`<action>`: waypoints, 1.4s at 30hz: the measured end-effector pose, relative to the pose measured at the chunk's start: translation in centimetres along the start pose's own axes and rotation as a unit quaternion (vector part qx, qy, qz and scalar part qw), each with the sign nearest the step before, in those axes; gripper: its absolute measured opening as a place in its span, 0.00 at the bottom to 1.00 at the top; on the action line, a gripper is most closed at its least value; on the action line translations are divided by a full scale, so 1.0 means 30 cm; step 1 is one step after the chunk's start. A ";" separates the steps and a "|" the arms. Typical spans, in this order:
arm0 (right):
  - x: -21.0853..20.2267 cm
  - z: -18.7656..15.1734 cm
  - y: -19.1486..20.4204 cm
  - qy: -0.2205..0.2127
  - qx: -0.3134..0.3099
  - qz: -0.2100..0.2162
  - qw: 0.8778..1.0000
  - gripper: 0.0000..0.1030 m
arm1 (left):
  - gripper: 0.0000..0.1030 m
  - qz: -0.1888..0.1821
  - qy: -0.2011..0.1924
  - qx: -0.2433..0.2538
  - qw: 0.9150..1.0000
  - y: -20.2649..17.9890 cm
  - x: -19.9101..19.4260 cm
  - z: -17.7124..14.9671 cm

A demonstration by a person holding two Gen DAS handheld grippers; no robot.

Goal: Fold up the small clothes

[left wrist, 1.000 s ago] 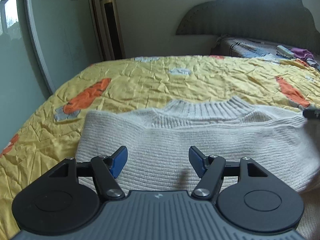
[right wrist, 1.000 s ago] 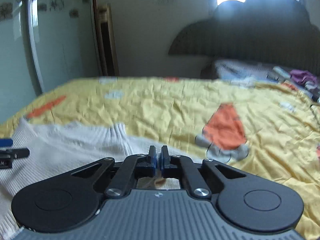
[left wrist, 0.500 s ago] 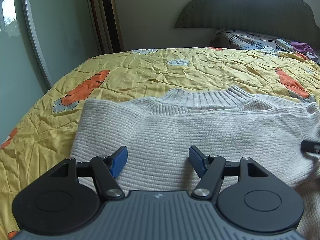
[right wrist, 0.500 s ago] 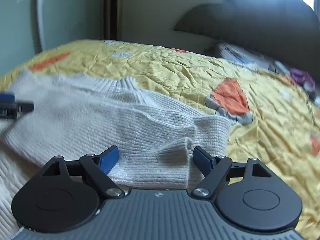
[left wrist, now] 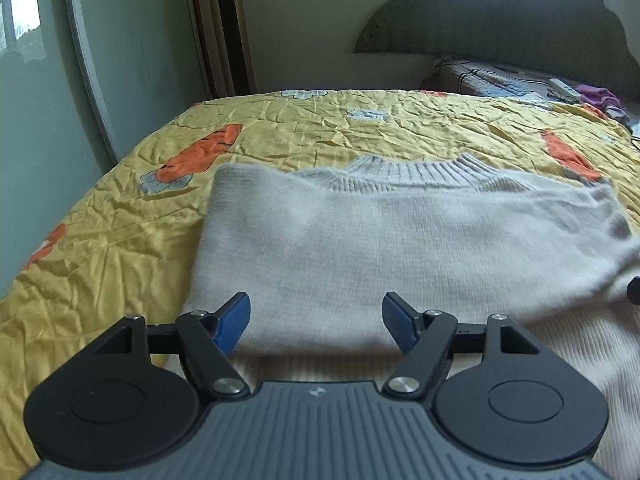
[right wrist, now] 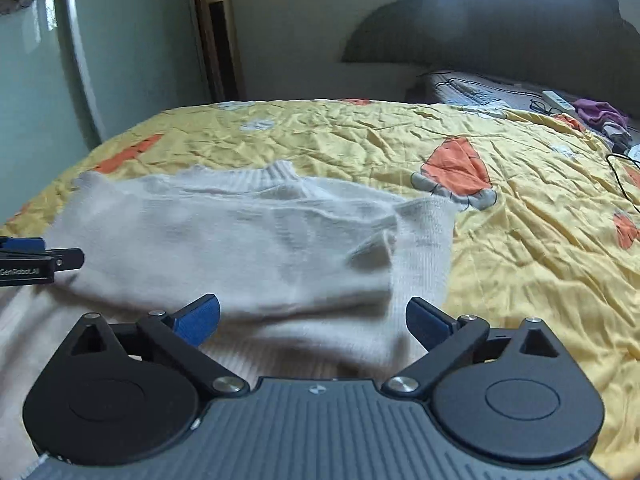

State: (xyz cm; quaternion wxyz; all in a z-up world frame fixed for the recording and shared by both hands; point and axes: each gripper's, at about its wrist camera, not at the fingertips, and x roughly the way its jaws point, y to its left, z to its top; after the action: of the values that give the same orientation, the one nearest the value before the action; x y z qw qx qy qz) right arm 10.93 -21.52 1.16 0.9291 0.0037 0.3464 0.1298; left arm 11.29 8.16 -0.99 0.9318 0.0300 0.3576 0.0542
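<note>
A cream knit sweater [left wrist: 400,240] lies folded across the yellow bedspread [left wrist: 320,128], with its ribbed collar [left wrist: 420,168] at the far edge. My left gripper [left wrist: 316,320] hovers over the sweater's near left part; its jaws are opening and the blue pads press on nothing. In the right wrist view the sweater [right wrist: 240,248] shows a doubled layer with a loose fold on the right side. My right gripper [right wrist: 312,320] stands over that near edge, jaws opening wide with the knit below and clear of the pads. The left gripper [right wrist: 40,260] shows at that view's left edge.
The bedspread [right wrist: 520,240] with orange carrot prints spreads far and right. A dark headboard [left wrist: 520,12], a purple cloth [right wrist: 598,110], a power strip [right wrist: 558,100] and a black cable [right wrist: 620,176] sit at the back right. A tall fan unit [left wrist: 230,36] and glass door [left wrist: 120,40] stand at the left.
The right gripper went from shut to wide open and drew back from the sweater's fold. The left gripper also drew back and its jaws widened a little. The folded layer now rests on the sweater.
</note>
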 end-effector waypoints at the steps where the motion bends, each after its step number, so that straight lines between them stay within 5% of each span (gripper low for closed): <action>1: -0.032 -0.024 0.005 0.001 0.000 0.009 1.000 0.99 | 0.71 0.000 0.000 0.003 1.000 0.016 -0.027 -0.025; 7: -0.154 -0.201 0.023 0.032 0.029 0.055 0.998 0.99 | 0.71 0.005 0.008 0.004 1.000 0.126 -0.165 -0.205; 11: -0.203 -0.298 0.037 0.029 0.013 0.010 0.999 0.99 | 0.71 0.026 0.009 -0.005 1.000 0.207 -0.219 -0.311; 16: -0.293 -0.327 0.057 0.006 0.012 0.011 1.000 1.00 | 0.72 -0.016 0.005 -0.029 0.999 0.311 -0.321 -0.398; 24: -0.338 -0.377 0.056 0.009 0.037 0.026 0.999 1.00 | 0.76 -0.037 -0.010 0.031 0.999 0.326 -0.440 -0.486; 31: -0.411 -0.415 0.016 0.002 0.033 0.031 0.999 0.99 | 0.76 -0.098 0.007 -0.025 0.995 0.450 -0.494 -0.531; 38: -0.471 -0.451 -0.096 -0.013 0.076 0.019 0.997 1.00 | 0.76 -0.114 0.027 -0.035 0.993 0.489 -0.503 -0.553; 41: -0.483 -0.481 -0.146 0.003 0.106 0.053 0.993 1.00 | 0.72 -0.136 0.046 -0.042 0.989 0.487 -0.486 -0.563; 42: -0.487 -0.492 -0.158 0.008 0.111 0.066 0.992 0.98 | 0.64 -0.141 0.051 -0.041 0.988 0.484 -0.480 -0.565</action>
State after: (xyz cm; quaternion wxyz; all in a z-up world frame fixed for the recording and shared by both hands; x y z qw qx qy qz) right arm -8.06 -30.88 -1.13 0.9095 0.1284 0.3654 0.1512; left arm -11.85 21.09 -2.66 0.9112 -0.0615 0.4027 -0.0613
